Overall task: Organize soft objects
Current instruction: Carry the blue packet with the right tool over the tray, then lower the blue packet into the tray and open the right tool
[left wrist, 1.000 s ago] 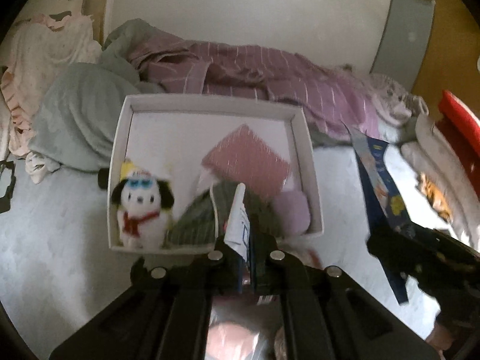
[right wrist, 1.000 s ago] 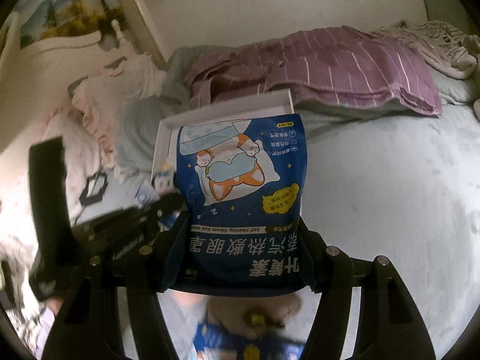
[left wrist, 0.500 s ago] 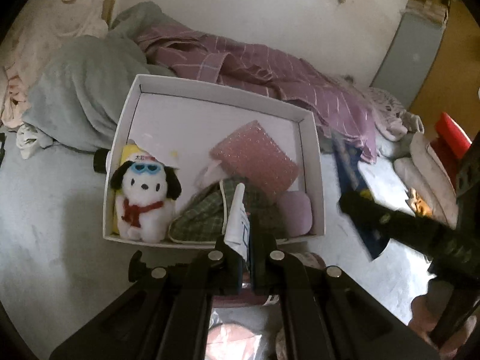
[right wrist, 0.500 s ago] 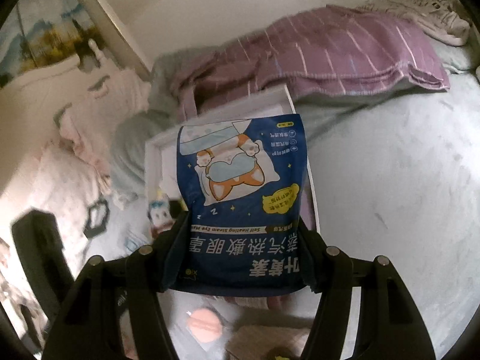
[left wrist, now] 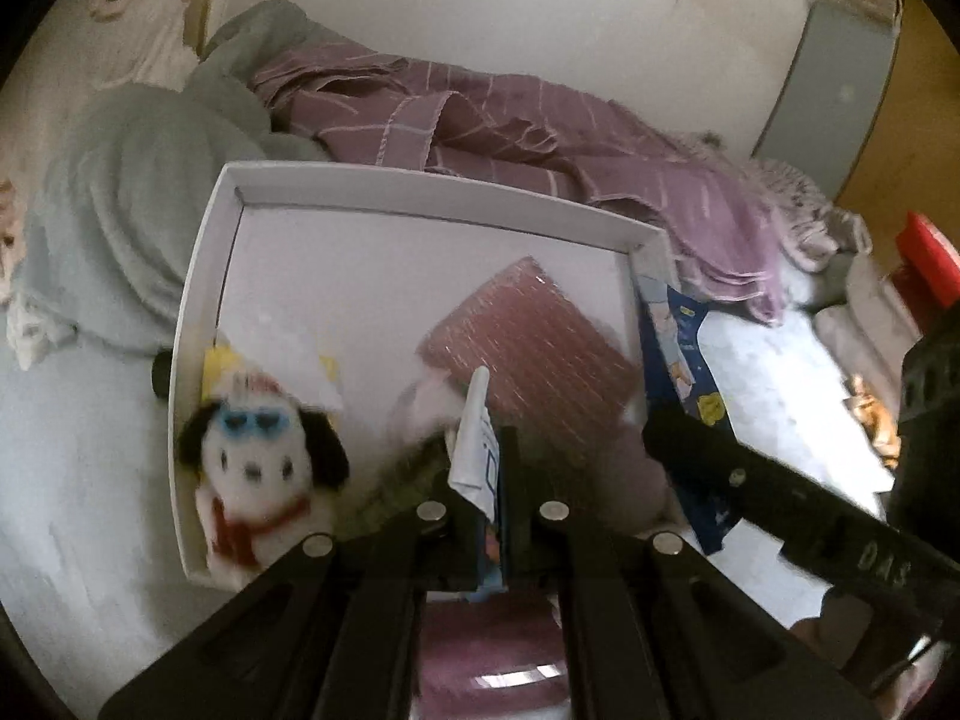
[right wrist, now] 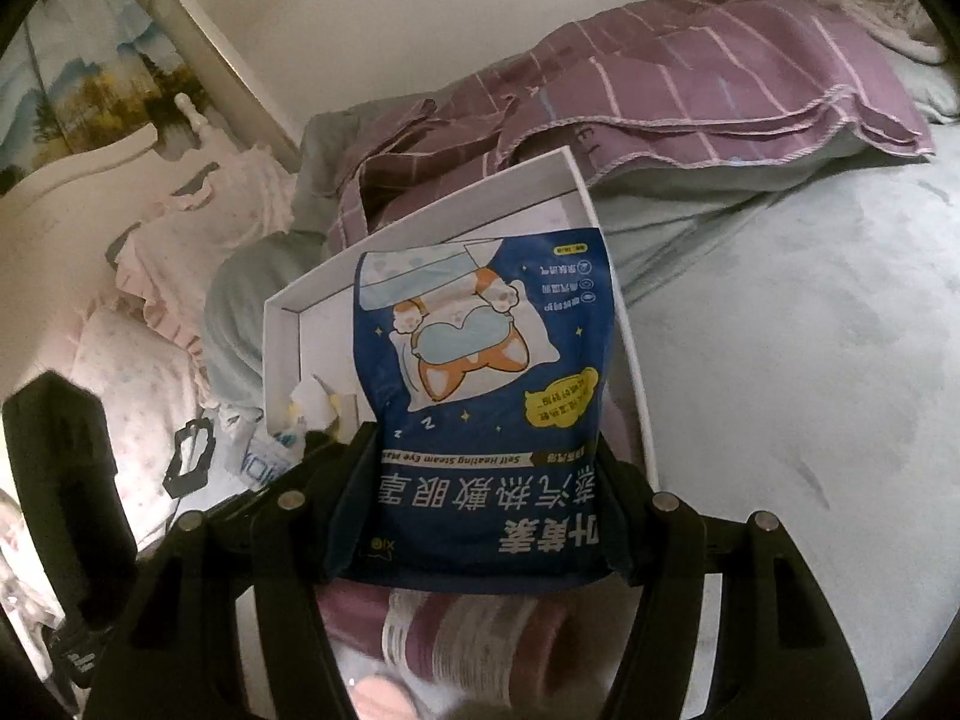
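Observation:
A white box (left wrist: pixel 420 204) lies on the bed. Inside it are a plush dog (left wrist: pixel 258 468), a pink bubble pouch (left wrist: pixel 534 342) and a green plaid piece. My left gripper (left wrist: pixel 489 462) hangs over the box's near edge, shut on a thin white and blue packet (left wrist: pixel 477 426) that stands upright. My right gripper (right wrist: pixel 480 450) is shut on a wide blue eye-mask pouch (right wrist: pixel 486 348), which it holds by the bottom end. In the left wrist view, this blue pouch (left wrist: pixel 684 354) hangs at the box's right rim. The same white box (right wrist: pixel 420 228) lies just behind it in the right wrist view.
A purple striped blanket (left wrist: pixel 540 126) and a grey-green blanket (left wrist: pixel 126 210) lie bunched behind and left of the box. Pink clothes (right wrist: pixel 180 228) pile up at the bed's left. A red thing (left wrist: pixel 924 258) stands at the far right. Purple rolls (right wrist: pixel 474 630) lie under my right gripper.
Both grippers have come closer to the box and lower. The blue pouch has swung in from the right to the box's right rim. Both grips are unchanged.

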Action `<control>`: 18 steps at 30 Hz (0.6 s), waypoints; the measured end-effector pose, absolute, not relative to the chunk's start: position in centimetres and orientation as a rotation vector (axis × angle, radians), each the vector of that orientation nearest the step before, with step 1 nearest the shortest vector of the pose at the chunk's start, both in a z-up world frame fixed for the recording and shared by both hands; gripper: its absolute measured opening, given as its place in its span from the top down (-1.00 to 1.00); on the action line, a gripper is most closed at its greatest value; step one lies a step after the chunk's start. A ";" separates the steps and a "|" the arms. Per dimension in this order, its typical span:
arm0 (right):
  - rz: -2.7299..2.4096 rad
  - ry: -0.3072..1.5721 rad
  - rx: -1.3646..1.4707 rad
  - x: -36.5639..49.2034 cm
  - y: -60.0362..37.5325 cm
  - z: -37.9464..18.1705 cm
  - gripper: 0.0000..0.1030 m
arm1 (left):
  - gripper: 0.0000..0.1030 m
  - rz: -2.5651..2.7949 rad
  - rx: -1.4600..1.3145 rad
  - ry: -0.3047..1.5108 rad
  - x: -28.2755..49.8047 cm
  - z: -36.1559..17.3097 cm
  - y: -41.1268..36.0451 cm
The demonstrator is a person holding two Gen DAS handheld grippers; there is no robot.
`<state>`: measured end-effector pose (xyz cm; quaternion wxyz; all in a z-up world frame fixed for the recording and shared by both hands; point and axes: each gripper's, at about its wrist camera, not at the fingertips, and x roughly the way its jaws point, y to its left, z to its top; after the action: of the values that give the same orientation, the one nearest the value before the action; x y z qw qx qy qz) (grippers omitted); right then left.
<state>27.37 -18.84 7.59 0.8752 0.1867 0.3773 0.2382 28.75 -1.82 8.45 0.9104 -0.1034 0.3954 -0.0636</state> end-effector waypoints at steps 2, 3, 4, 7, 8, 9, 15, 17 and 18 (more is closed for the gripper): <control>0.506 0.803 0.396 28.2 -18.2 6.9 -0.32 | 0.98 -0.116 -0.182 0.824 30.0 8.4 -1.9; 0.507 0.812 0.414 28.5 -18.1 6.4 -0.38 | 0.98 -0.110 -0.174 0.830 30.6 8.3 -1.9; 0.504 0.832 0.462 29.0 -18.2 5.4 -0.40 | 0.98 -0.104 -0.165 0.838 31.2 8.3 -1.8; 0.517 0.843 0.613 29.6 -19.5 3.8 -0.48 | 0.98 -0.072 -0.114 0.844 32.7 8.1 -1.8; 0.534 0.838 0.652 29.6 -20.0 3.7 -0.54 | 0.98 -0.076 -0.113 0.843 33.0 8.0 -1.8; 0.550 0.835 0.686 29.6 -20.4 3.6 -0.58 | 0.97 -0.076 -0.118 0.848 33.4 7.9 -1.7; 0.584 0.808 0.748 29.0 -21.4 3.8 -0.83 | 0.31 -0.041 -0.080 0.848 33.0 8.0 -2.2; 0.589 0.785 0.746 28.5 -21.6 4.3 -0.91 | -0.26 -0.038 -0.085 0.819 32.3 8.4 -2.1; 0.586 0.771 0.745 28.4 -21.7 4.6 -0.94 | -0.28 -0.032 -0.091 0.801 32.0 8.5 -2.0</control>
<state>28.37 -21.75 4.60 0.8191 0.3496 0.3621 0.2751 32.00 -2.02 8.55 0.9197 -0.0443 0.3897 -0.0157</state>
